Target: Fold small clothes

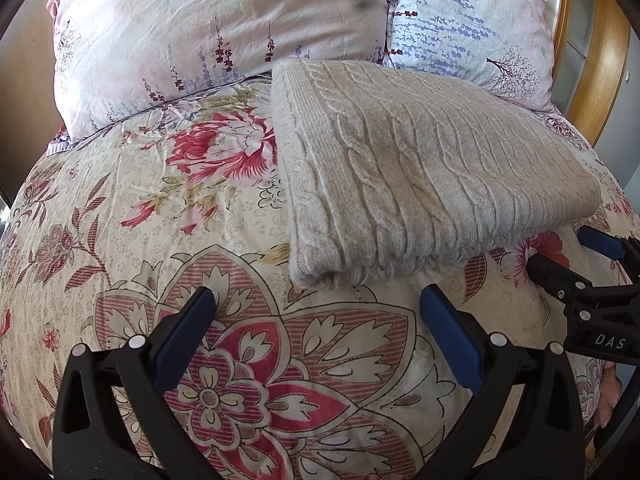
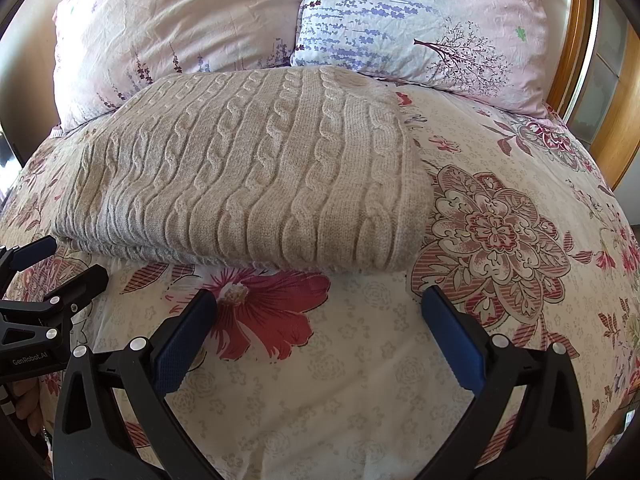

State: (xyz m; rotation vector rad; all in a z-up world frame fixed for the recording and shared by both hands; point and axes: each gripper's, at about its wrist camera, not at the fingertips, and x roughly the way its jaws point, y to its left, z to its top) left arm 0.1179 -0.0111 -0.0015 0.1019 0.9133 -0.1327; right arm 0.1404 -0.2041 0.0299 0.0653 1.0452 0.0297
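Left wrist view: left hand-held gripper (image 1: 318, 300), fingers spread and empty, above the floral bedspread (image 1: 120, 240) just short of the near edge of one beige cable-knit sweater (image 1: 420, 172), which lies folded into a neat rectangle near two pillows (image 1: 200, 28); right hand-held gripper (image 1: 560, 256) at frame edge, also parted. Right wrist view: right hand-held gripper, released, holding nothing, facing the same sweater's layered fold; folding appears essentially finished, no unfolded item in sight.
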